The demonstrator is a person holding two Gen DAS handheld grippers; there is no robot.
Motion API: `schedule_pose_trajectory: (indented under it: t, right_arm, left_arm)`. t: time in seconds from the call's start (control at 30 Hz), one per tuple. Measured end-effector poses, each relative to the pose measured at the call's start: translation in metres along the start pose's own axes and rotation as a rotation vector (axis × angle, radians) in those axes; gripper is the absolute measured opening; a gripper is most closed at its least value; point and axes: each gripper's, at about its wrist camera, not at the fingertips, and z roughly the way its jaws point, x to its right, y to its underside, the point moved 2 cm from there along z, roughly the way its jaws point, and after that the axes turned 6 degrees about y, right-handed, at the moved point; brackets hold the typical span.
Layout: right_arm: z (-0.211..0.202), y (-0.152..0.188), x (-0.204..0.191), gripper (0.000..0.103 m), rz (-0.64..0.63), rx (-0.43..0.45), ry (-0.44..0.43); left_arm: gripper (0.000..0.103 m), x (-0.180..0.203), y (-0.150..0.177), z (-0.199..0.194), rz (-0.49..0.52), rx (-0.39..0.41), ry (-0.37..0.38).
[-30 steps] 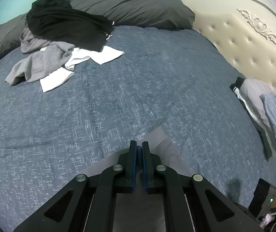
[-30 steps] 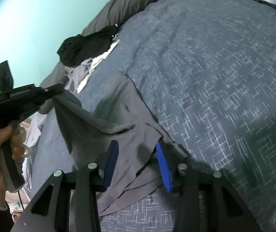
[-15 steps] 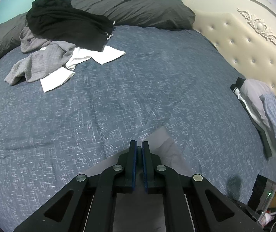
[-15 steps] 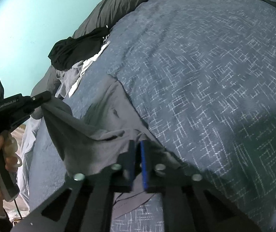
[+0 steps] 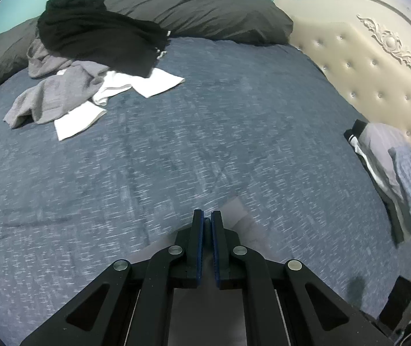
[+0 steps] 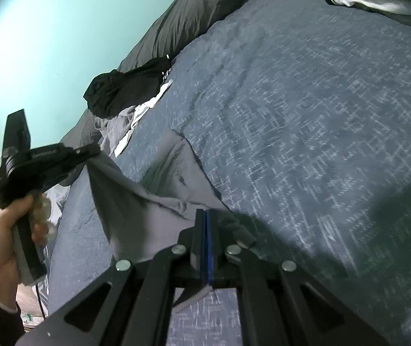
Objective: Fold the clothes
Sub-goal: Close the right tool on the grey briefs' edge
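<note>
A grey garment [image 6: 159, 199] lies partly on the blue bedspread [image 6: 306, 121] and is lifted at two edges. My right gripper [image 6: 205, 216] is shut on its near edge. My left gripper [image 6: 96, 150], seen from the side in the right wrist view, is shut on another edge and holds it up. In the left wrist view the left gripper [image 5: 207, 216] is shut on the grey garment [image 5: 240, 216], which hangs below the fingers.
A pile of unfolded clothes, black [image 5: 96, 34], grey [image 5: 55, 95] and white [image 5: 136, 86], lies at the far left by the dark pillows [image 5: 199, 11]. A stack of folded clothes [image 5: 390, 167] sits at the right by the cream headboard [image 5: 372, 66].
My right gripper has gone from open to shut on the grey garment's near edge. Both grippers have since lifted the garment a little, and less of it lies on the bed.
</note>
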Motion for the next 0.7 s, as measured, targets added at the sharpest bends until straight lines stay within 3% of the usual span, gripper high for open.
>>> schedule_pose_trajectory:
  t: [0.7]
  right_arm:
    - [-0.008,0.006,0.031,0.001,0.083,-0.022,0.018]
  left_arm:
    - [0.005,0.031,-0.021,0.097,0.018,-0.122,-0.004]
